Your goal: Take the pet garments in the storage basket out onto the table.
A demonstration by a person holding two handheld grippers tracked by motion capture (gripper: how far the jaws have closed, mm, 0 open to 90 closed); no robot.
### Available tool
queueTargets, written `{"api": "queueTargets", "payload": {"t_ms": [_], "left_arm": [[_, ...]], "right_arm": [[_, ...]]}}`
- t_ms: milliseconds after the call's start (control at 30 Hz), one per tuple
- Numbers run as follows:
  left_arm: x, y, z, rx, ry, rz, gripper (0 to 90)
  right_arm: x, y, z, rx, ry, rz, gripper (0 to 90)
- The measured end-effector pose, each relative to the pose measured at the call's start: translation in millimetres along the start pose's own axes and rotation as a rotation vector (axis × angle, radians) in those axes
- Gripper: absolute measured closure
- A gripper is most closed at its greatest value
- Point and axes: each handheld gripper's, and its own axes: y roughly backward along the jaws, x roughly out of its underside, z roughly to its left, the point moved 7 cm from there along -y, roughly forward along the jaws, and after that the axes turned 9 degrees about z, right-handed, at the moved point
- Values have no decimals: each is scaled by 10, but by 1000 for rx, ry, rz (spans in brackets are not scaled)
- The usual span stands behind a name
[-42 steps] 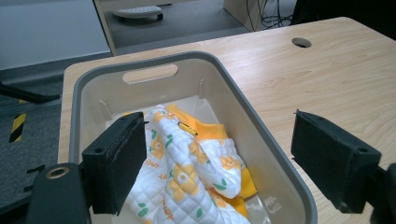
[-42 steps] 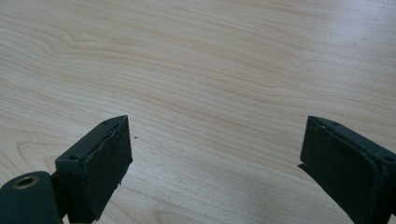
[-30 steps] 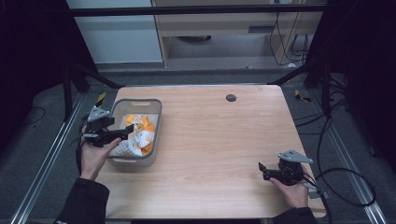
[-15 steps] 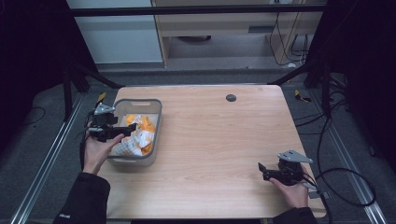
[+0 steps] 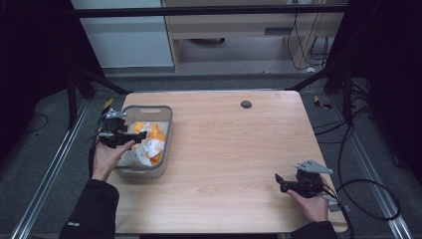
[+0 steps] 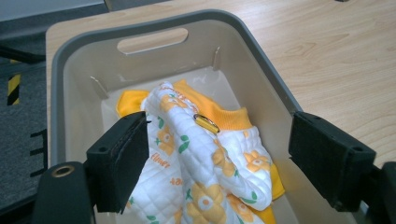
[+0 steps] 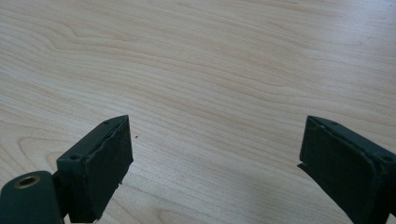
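2 wide-open grippers: left gripper (image 6: 215, 172) above quilted cloth (image 6: 205, 158) in grey basket (image 6: 261, 84), right gripper (image 7: 215, 163) over bare table (image 7: 210, 70).

White-and-orange floral quilted garment (image 6: 205, 158) lies crumpled, seemingly folded, in grey bin (image 6: 261, 79).

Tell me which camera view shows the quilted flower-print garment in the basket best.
The left gripper view: the garment lies close up between the open jaws of the left hand-held gripper, so its white quilting, orange flowers and orange trim are clear. The high view shows it small inside the basket. The right gripper view faces bare table.
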Motion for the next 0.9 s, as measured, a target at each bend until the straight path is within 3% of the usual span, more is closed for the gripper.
{"api": "queueTargets", "payload": {"t_ms": [900], "left_arm": [[111, -338, 15, -16, -21, 169, 243]], "right_arm": [[7, -15, 11, -7, 8, 9, 96]]}}
